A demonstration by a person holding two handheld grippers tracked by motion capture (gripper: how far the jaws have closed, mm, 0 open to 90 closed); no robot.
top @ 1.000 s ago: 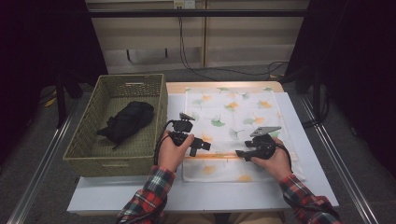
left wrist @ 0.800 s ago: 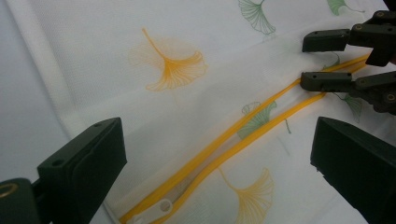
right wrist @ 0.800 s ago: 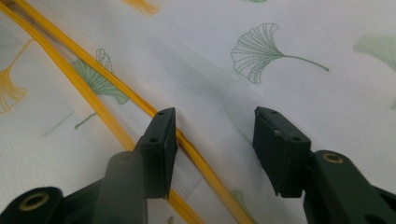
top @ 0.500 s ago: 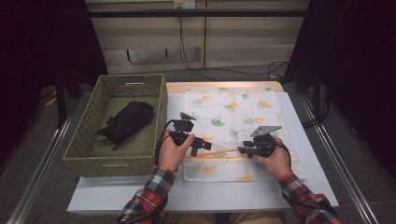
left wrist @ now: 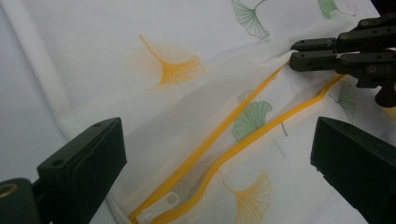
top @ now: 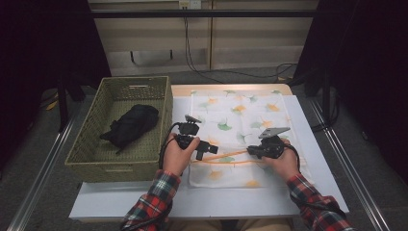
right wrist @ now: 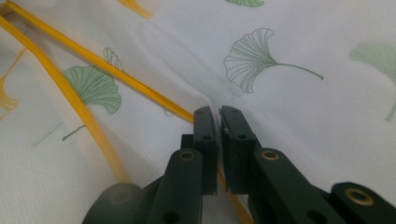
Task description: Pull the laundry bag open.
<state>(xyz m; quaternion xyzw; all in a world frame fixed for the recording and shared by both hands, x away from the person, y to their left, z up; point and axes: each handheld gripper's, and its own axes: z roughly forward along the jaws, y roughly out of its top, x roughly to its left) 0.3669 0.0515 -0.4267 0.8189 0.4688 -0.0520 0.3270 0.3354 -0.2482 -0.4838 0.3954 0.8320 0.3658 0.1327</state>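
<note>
Right gripper (right wrist: 218,122), mid frame, just closing, pinches bag (top: 240,120) by yellow zipper (left wrist: 219,135). Left gripper (left wrist: 215,154) wide open, empty, low in frame. Hold cloth tight; grab white pull (left wrist: 161,205) gently.

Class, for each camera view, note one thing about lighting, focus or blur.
High view: lit table, dark surroundings, white leaf-print mesh bag pale. Left gripper view: its own near jaws soft, the orange zip sharp. Right gripper view: right gripper sharp, distant fabric blurring.

- No legible text, label, brand, number or sign on any surface.
- Mesh laundry bag (top: 240,120): printed ginkgo leaves, no lettering.
- Wicker basket (top: 91,144): unmarked.
</note>
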